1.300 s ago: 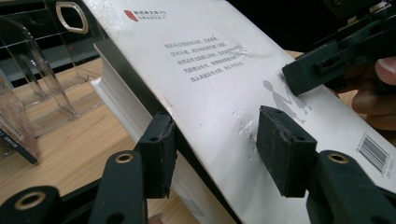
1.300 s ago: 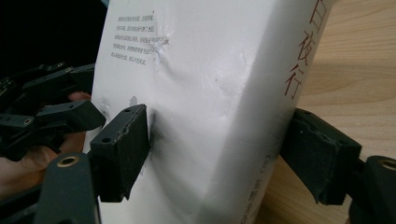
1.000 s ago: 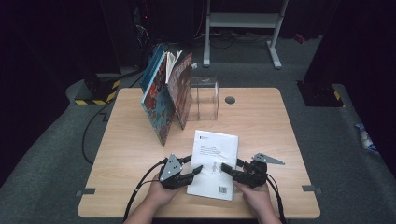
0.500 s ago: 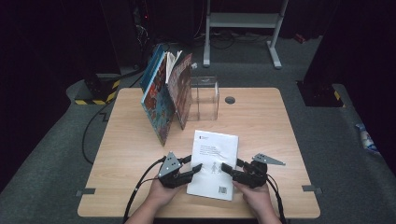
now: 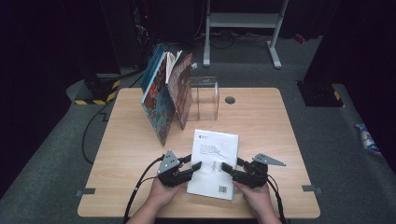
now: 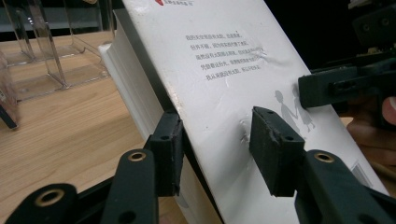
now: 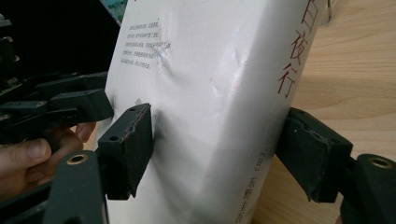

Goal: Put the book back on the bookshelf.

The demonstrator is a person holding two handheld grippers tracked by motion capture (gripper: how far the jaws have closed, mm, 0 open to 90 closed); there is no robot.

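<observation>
Closing in, the left gripper (image 5: 195, 166) had clamped the white book's (image 5: 215, 154) open edge while the right gripper (image 5: 228, 168) pinched its spine, ready for lifting off the table (image 5: 130, 140)

Table (image 5: 261, 126) lit from above, surroundings dark, closeups slightly soft.

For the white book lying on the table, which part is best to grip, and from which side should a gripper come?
Probably the long edges of the white book, near its barcode end. It lies flat and thick, so each gripper can straddle one edge, one jaw above the cover and one below. The left gripper comes from the open page side, the right gripper from the spine side, which is stiffer and likely holds firmer.
</observation>
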